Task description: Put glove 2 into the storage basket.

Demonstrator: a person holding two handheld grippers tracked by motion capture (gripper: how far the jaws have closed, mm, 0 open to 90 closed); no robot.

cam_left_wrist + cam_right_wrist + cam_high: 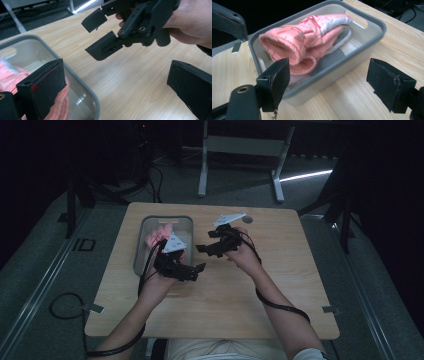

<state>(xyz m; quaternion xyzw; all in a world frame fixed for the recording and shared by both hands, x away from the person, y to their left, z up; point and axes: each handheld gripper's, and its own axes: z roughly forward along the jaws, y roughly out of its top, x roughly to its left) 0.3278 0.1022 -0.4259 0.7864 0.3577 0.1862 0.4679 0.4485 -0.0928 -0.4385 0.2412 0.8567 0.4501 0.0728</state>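
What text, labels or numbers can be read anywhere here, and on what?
"ID": dark marking on the grey floor left of the table.
White plates on top of both tools carry small dark marks, too small to read.
Nothing readable on the bin or the pink glove.

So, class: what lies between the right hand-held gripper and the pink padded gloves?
In the right gripper view, the grey plastic bin's near wall, then bare wooden table.
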